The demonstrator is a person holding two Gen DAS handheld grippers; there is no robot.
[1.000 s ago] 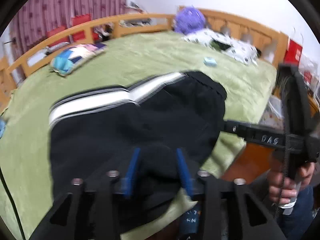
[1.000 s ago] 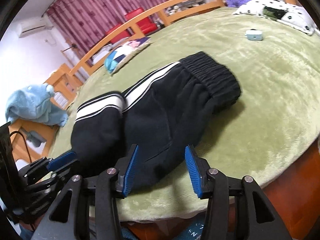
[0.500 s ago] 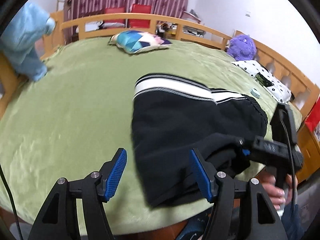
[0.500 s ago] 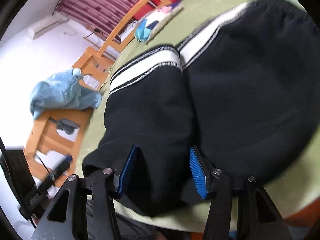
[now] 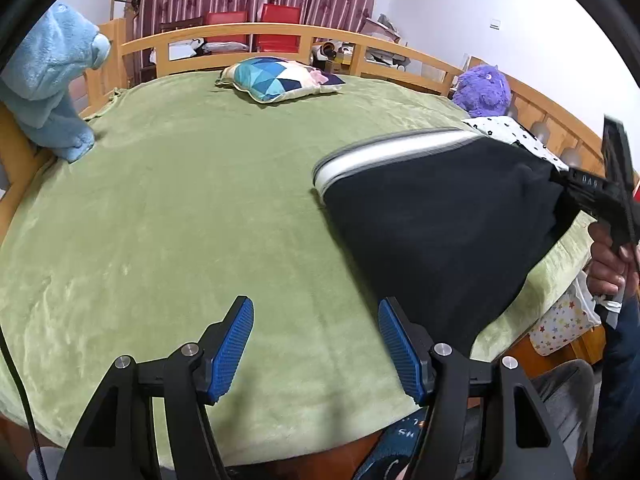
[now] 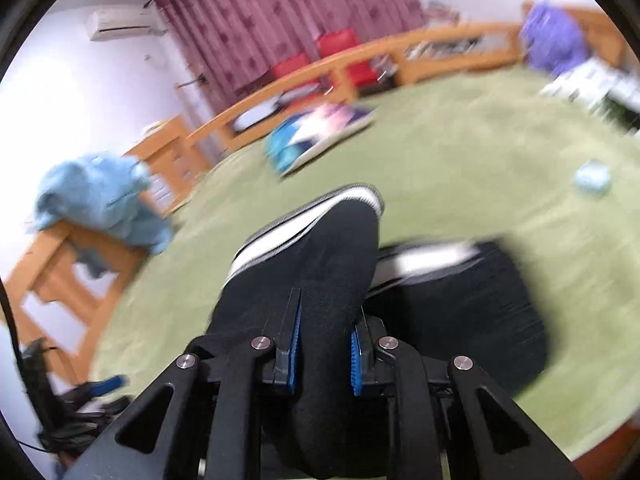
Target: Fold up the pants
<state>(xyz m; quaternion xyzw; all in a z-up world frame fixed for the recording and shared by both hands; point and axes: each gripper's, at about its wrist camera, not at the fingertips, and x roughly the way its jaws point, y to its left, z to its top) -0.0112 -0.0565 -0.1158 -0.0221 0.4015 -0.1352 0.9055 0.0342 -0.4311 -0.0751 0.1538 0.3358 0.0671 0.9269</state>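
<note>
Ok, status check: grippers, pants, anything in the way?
Left gripper open, empty, over the green blanket. Right gripper closing on the pants, fabric between pads, folded end lifted. Nothing obstructing; patterned pillow well clear.

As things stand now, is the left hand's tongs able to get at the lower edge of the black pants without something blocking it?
Probably yes. The left tongs stand open over bare green blanket, with the pants just beside their right pad and nothing between. The right tongs are closing on the fabric, lifting it.
</note>
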